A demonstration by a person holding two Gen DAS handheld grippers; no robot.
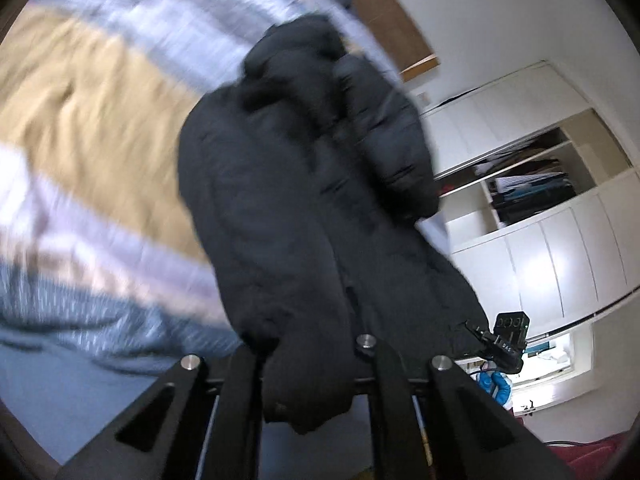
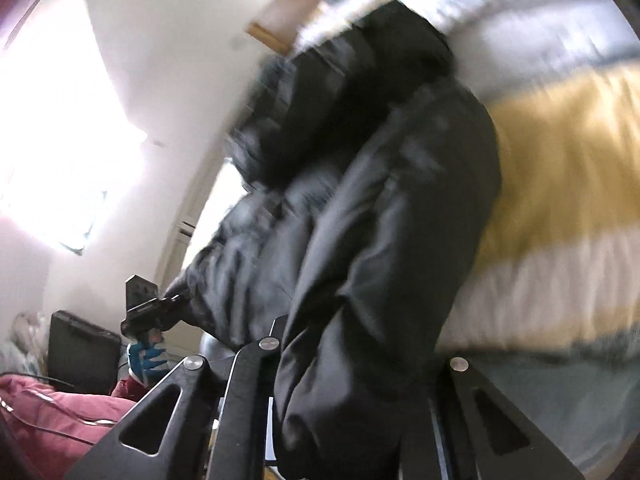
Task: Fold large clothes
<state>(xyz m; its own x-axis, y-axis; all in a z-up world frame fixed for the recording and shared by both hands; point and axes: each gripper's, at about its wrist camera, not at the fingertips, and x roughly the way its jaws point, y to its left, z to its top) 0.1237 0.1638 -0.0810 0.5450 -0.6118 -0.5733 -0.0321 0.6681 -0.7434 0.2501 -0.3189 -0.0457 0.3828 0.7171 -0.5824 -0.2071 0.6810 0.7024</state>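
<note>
Left gripper (image 1: pixel 310 368): matte black, two flat angled side plates with slot cut-outs, round silver screw heads on the plate tips and finger bases. Right gripper (image 2: pixel 352 364): same black build, same silver screws. Seen from across, each unit carries a black boxy block on top. Glove (image 1: pixel 496 386) on the right hand and glove (image 2: pixel 148 360) on the left: blue with white.

Left wrist view close behind black coat (image 1: pixel 304 208), facing striped bedding (image 1: pixel 92 120), right wrist view mirrored, both sharing coat and bedding
</note>
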